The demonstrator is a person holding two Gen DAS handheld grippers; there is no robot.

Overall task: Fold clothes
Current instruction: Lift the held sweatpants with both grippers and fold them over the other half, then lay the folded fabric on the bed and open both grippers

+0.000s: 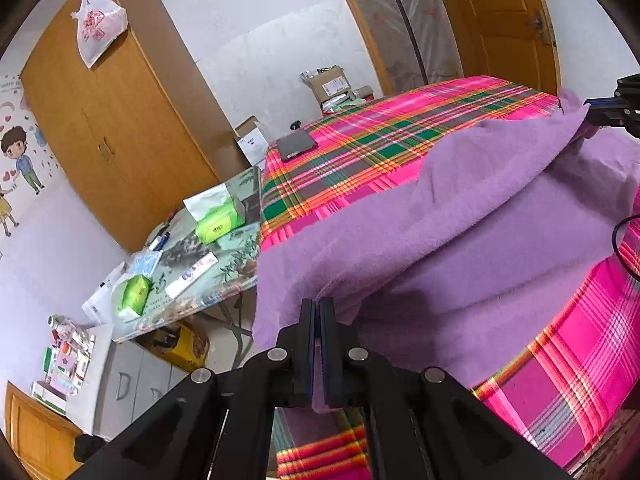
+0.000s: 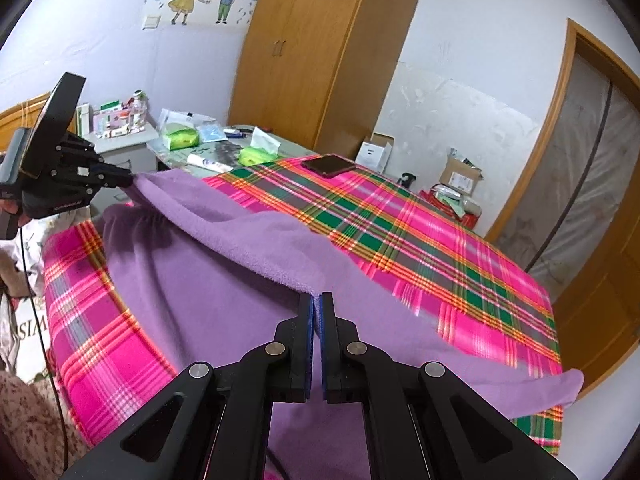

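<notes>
The left hand-held gripper (image 1: 318, 304) is clamped shut on one end of the purple fleece garment's (image 1: 460, 248) lifted edge. From it that edge runs toward two o'clock, up to the right hand-held gripper (image 2: 317, 300), likewise pinched closed on the cloth. Between them the edge hangs taut above the rest of the garment, which lies on the pink plaid surface (image 2: 400, 232). The bare plaid lies toward twelve o'clock from both, equally near, so the fold likely carries forward.

both tongs, left (image 1: 318, 304) and right (image 2: 317, 300), clamped tight, angled downward.
</notes>
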